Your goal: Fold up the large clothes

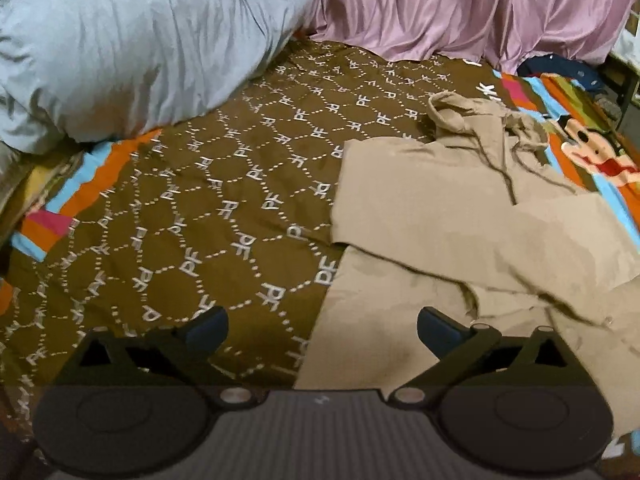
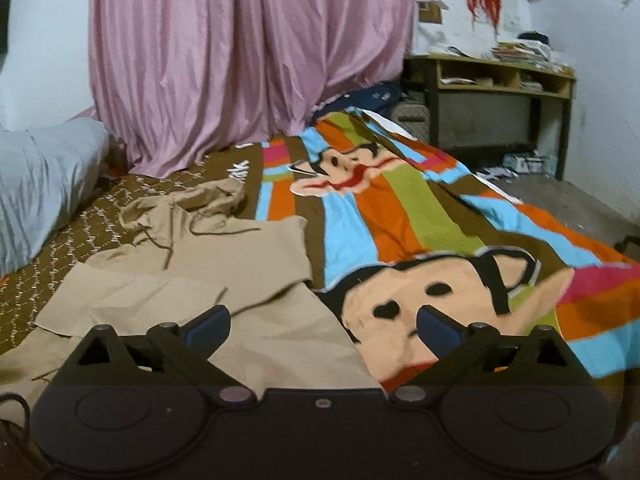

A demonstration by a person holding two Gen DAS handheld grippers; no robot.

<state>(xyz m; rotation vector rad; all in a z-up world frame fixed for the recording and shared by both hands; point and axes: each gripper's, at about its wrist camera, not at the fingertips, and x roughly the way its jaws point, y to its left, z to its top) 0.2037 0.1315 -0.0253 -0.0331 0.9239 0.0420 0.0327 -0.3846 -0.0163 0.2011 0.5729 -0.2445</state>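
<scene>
Both of your tongs are released and carrying nothing — the left gripper (image 1: 322, 330) hangs with its jaws spread over the seam where tan cloth meets the brown patterned bedspread (image 1: 168, 216), and the right gripper (image 2: 324, 326) stands just as wide over the opposite edge of the same garment, its far finger above the cartoon monkey print (image 2: 420, 304). Between them lies the tan hoodie (image 1: 460, 240), spread on the bed and partly folded: one sleeve is crossed flat over the body, and the hem end sits nearest you, right under the fingers. From your left hand the garment runs ahead and to the right; from your right hand it runs ahead and to the left, so each hand flanks one side of the hem about equally, neither clearly closer. Its long axis points away from you — hem close, then the chest, then the drawstrings (image 2: 168, 244), then the bunched hood (image 2: 208, 196) at the far end. The next fold probably means pinching the near hem corners and carrying them toward that hood. Beyond it lie the grey pillow (image 1: 132, 48) and the pink curtain (image 2: 240, 60).
</scene>
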